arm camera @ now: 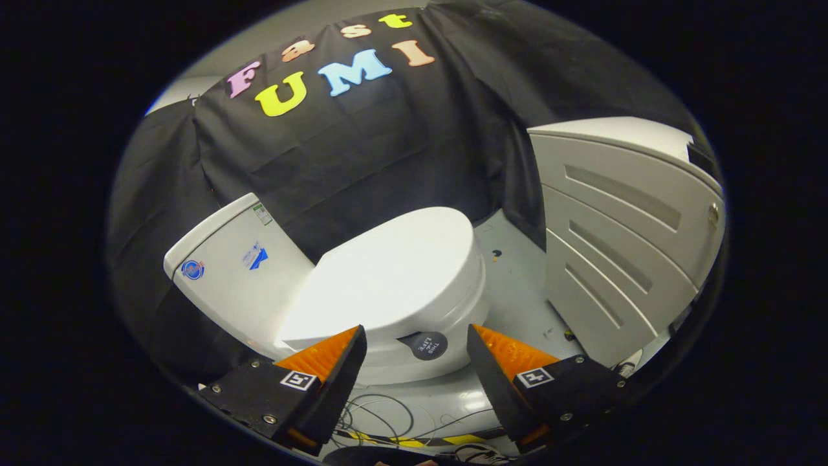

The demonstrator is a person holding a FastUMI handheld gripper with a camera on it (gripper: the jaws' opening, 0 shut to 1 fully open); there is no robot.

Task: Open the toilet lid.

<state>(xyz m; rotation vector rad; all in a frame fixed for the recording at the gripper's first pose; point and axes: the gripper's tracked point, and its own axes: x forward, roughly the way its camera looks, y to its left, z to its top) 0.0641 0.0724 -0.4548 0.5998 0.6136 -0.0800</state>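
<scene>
Gripper view, left to right. Cistern (236, 268) stands left beyond the fingers. Toilet lid (394, 275) is down flat on the bowl (414, 366), just ahead of the gripper (417, 340). Fingers spread wide, nothing between them; they straddle the near side edge of the lid without touching it. A dark round tab (427, 345) sits under that edge, between the fingertips. Louvred white panel (621, 239) leans to the right.

Step judged: approach, lid not yet lifted. Next move calls for closing on the rim or hooking under it, then swinging it up toward the cistern.

Hinge not discernible; tab's purpose unclear; loose wires (381, 414) on the floor partly cut off below.
</scene>
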